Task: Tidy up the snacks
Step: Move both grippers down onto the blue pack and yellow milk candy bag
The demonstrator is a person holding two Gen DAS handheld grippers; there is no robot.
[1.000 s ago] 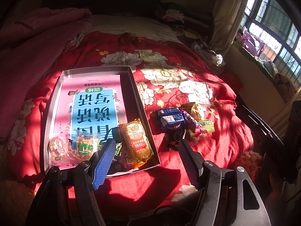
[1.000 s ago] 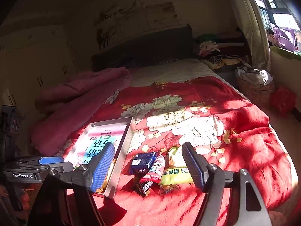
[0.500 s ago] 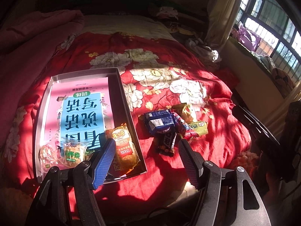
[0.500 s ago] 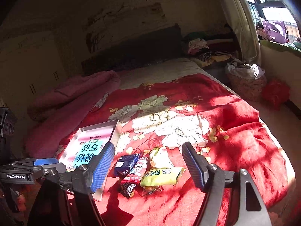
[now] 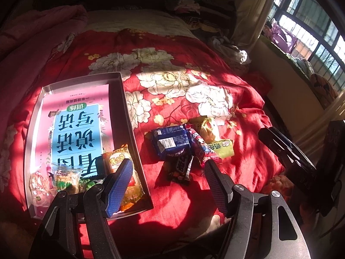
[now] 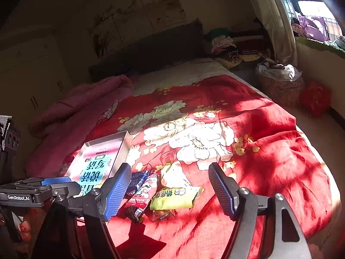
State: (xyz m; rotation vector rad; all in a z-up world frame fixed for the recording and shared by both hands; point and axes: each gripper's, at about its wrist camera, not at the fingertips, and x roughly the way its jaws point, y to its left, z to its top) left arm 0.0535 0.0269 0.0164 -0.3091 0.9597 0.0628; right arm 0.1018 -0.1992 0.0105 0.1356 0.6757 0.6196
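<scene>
Lying loose at centre frame on the red floral bedspread [image 5: 194, 49]: blue packet [image 5: 170, 142], red packet [image 5: 199, 146], yellow-green packet [image 5: 222, 149]. Shallow box [image 5: 129, 116], left of frame, holds a pink book [image 5: 75, 120] and an orange packet [image 5: 120, 161]. Left gripper [image 5: 168, 181] and right gripper [image 6: 169, 188]: fingers apart, gripping nothing.

Snack packets [image 5: 179, 144] beside tray [image 5: 127, 112]
</scene>
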